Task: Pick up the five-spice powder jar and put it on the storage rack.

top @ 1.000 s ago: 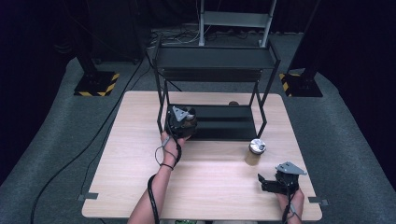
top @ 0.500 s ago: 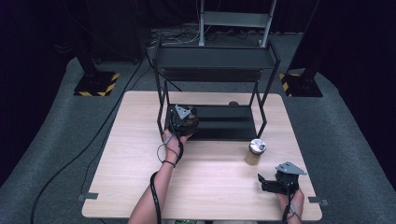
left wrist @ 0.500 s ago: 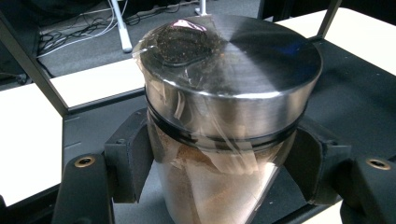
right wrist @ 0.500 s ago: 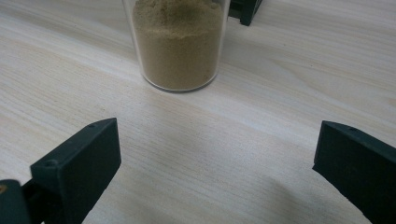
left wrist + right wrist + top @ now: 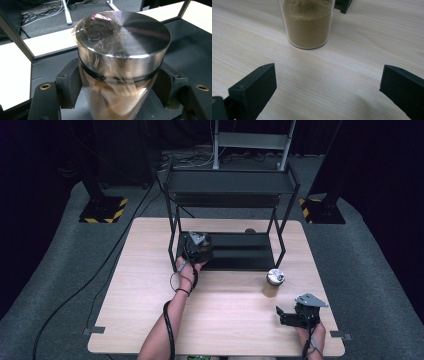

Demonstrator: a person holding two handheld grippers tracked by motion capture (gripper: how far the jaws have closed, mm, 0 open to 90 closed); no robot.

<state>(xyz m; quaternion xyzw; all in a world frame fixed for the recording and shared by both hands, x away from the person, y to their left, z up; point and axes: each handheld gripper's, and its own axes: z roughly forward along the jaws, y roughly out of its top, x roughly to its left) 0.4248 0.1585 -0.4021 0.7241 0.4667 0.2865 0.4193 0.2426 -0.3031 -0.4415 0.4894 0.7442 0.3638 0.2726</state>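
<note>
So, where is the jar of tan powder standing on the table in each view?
High view: powder jar right of centre, before the black rack.
Left gripper view: a different, steel-lidded jar is gripped here.
Right gripper view: top centre, beyond the open jaws.
Shared landmark: the light wooden table.

Silver-lidded jar (image 5: pixel 120 67) (brown contents) over black shelf (image 5: pixel 192 47).

A glass jar (image 5: pixel 120 75) with a wide steel lid, wrapped in clear film and holding brown spice, stands upright between the left gripper (image 5: pixel 199 246) jaws over the rack's (image 5: pixel 240 251) black lower shelf. A second jar (image 5: pixel 273 282), of tan powder, stands upright on the worktop (image 5: pixel 225 310).
</note>
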